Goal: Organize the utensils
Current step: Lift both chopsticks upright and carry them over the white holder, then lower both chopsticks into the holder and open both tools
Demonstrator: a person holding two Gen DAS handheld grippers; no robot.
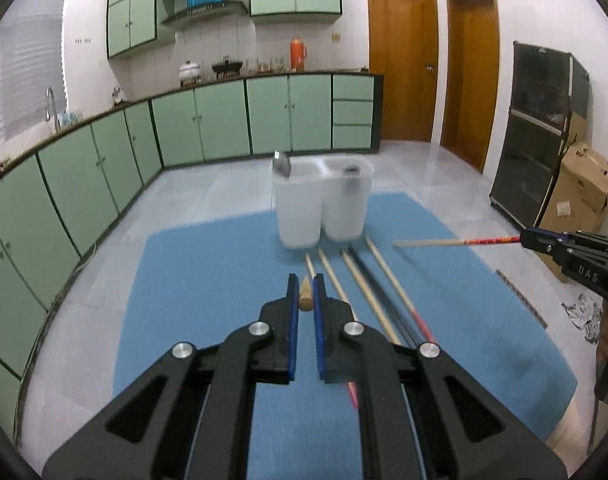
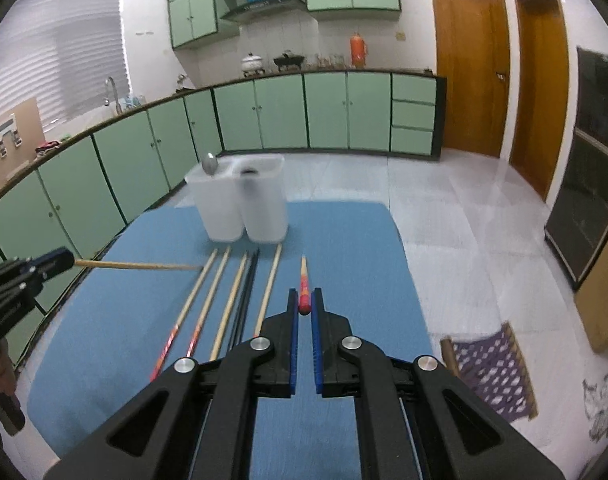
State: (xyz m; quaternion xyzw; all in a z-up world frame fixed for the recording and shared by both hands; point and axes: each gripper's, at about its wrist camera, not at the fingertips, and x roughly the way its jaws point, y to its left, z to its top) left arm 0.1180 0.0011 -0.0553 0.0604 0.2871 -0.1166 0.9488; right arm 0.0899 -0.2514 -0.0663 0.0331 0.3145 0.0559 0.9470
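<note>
Left tongs (image 1: 305,280): pinching a plain wooden chopstick (image 1: 305,299) by its thick end. In the left wrist view only the butt shows between the blue pads; in the right wrist view the stick runs level from the tongs toward the loose sticks, raised off the mat.

Right tongs (image 2: 304,294): pinching a red-handled chopstick (image 2: 304,284) by its patterned end. The pale tip points forward toward the holder. Seen from the left wrist view, this stick is held roughly level, above the mat's right part.

Utensil holder (image 1: 321,204): white translucent plastic, two compartments side by side, standing upright at the far end of the mat. A metal spoon (image 2: 210,164) stands in the left compartment, bowl uppermost above the rim. A dark item sits in the right compartment; blurred, so its kind cannot be told.

Loose chopsticks (image 2: 228,292): a row lying flat on the mat just before the holder, roughly parallel, tips toward it. Pale wooden sticks, some with red patterned handles, plus a dark pair among them.

Blue mat (image 2: 343,232): lies on the white tiled floor and carries holder and sticks.

Surroundings: green kitchen cabinets (image 1: 224,120), two brown wooden doors (image 1: 401,64), cardboard box (image 1: 579,188).
</note>
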